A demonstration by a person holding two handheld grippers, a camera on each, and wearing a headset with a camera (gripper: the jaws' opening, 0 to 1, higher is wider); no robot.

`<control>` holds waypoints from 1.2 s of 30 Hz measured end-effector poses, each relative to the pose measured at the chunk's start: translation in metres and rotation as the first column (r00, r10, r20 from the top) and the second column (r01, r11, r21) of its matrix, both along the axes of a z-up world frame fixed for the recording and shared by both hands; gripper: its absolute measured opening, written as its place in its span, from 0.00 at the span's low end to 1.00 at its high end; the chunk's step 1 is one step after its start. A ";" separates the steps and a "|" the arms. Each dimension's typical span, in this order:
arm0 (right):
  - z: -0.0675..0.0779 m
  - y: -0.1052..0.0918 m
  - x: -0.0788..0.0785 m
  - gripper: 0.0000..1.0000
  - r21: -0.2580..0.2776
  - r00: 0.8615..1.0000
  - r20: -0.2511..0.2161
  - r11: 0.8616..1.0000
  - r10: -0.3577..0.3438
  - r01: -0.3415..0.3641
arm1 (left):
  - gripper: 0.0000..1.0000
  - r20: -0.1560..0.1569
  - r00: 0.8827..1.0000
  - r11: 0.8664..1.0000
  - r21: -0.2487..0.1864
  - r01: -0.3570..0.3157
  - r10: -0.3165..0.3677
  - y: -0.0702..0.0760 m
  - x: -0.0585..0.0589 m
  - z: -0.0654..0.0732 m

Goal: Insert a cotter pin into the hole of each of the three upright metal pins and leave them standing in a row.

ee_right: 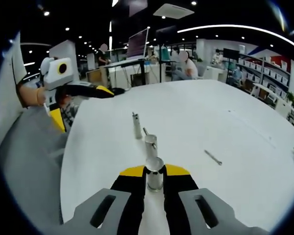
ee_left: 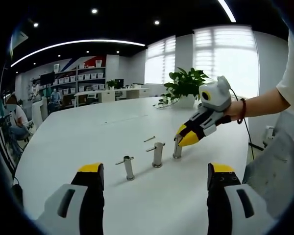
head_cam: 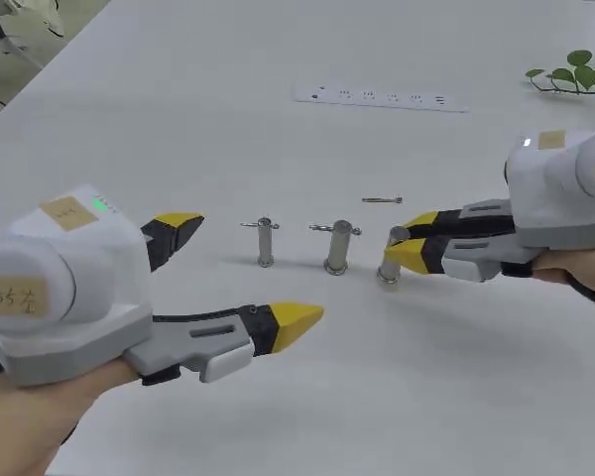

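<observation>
Right gripper (head_cam: 411, 239): jaws pinching the end metal pin (head_cam: 389, 268), which stands upright between the tips. The middle metal pin (head_cam: 337, 248) and far metal pin (head_cam: 265, 244) stand in line beyond the tips, each with a fitted cotter pin (head_cam: 321, 228) crosswise near its top. A loose cotter pin (ee_right: 213, 157) lies flat on the table (head_cam: 278, 397), ahead and right of these jaws. Left gripper (head_cam: 240, 272): jaws spread wide and holding nothing, with the row ahead of its tips.

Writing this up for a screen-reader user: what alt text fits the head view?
The right gripper is shut on the rightmost pin of three upright in a row on a white table. A loose cotter pin lies behind them; the left pin and middle pin already hold theirs, and the left gripper is open.
</observation>
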State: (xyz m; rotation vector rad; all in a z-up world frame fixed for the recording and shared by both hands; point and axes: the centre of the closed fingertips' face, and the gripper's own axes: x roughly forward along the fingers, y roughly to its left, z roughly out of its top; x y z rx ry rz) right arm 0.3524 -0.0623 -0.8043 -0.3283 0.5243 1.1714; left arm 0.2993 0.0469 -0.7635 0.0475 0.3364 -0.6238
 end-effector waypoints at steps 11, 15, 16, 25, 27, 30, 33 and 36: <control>-0.006 0.016 -0.023 0.13 0.009 0.997 -0.019 0.997 0.076 -0.076 | 0.85 0.004 1.000 1.000 0.012 0.010 -0.010 -0.003 -0.003 0.000; -0.008 0.020 -0.031 0.13 0.018 0.992 -0.031 0.993 0.119 -0.118 | 0.84 0.002 1.000 1.000 0.012 0.013 -0.013 -0.003 -0.003 0.000; -0.008 0.022 -0.034 0.13 0.022 0.991 -0.035 0.991 0.131 -0.130 | 0.84 0.002 1.000 1.000 0.013 0.014 -0.014 -0.003 -0.004 -0.001; -0.008 0.035 -0.049 0.13 0.032 0.968 -0.033 0.968 0.250 -0.249 | 0.83 0.001 1.000 1.000 0.020 0.013 -0.013 -0.003 -0.003 -0.001; -0.009 0.037 -0.051 0.13 0.034 0.963 -0.039 0.963 0.268 -0.266 | 0.83 0.002 1.000 1.000 0.019 0.011 -0.011 -0.002 -0.003 -0.001; -0.011 0.040 -0.052 0.13 0.032 0.954 -0.031 0.955 0.297 -0.296 | 0.83 0.002 1.000 1.000 0.021 0.008 -0.008 -0.001 -0.003 -0.001; -0.012 0.043 -0.052 0.13 0.029 0.947 -0.029 0.947 0.321 -0.320 | 0.82 0.000 1.000 1.000 0.022 0.005 -0.005 0.000 -0.002 -0.002; -0.012 0.045 -0.052 0.13 0.034 0.941 -0.032 0.941 0.338 -0.336 | 0.82 -0.002 1.000 1.000 0.024 0.003 -0.003 0.001 -0.001 -0.002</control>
